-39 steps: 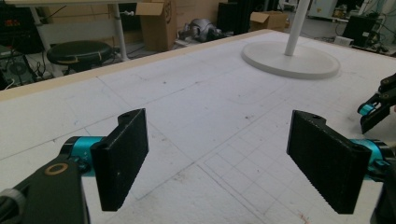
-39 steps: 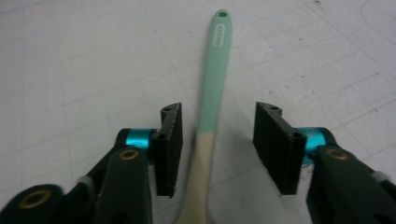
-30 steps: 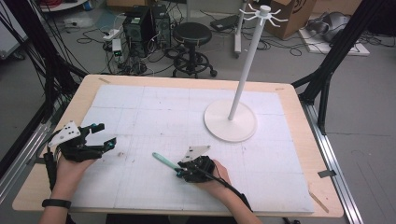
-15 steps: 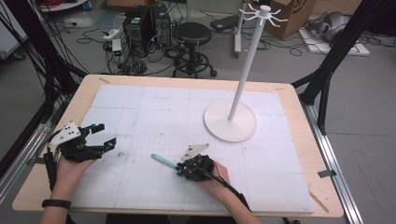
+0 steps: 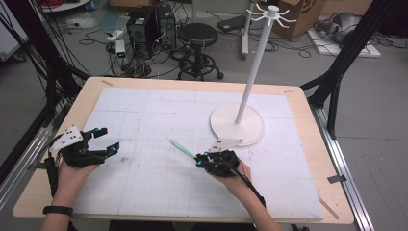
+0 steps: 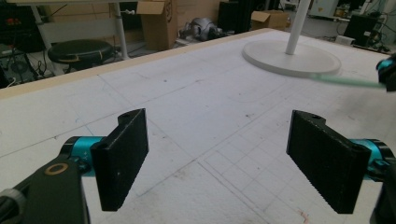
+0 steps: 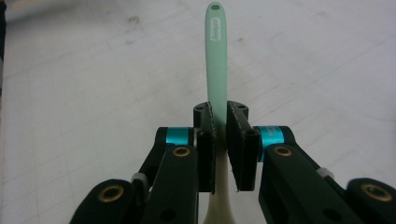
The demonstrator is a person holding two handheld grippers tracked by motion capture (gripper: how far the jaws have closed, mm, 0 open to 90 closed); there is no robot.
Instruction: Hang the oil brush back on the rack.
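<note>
Clearly, a mint-green utensil handle [image 7: 216, 56] is clamped between the closed jaws of the right gripper [image 5: 201, 159], held near the front middle of the white mat [image 5: 159, 110], its free end pointing far-left. At the near left, the left gripper [image 5: 109, 141] is held with jaws wide apart, gripping nothing. A white stand [image 5: 237, 126] is seen far right.

mid surface [image 5: 159, 120]: we see bare white mat, open passage between both grippers.
far right: stand [image 5: 237, 122] with its round base and upright pole blocks us.
spoon handle [image 5: 182, 149]: juts left from right gripper [image 5: 199, 159] into the gap.
</note>
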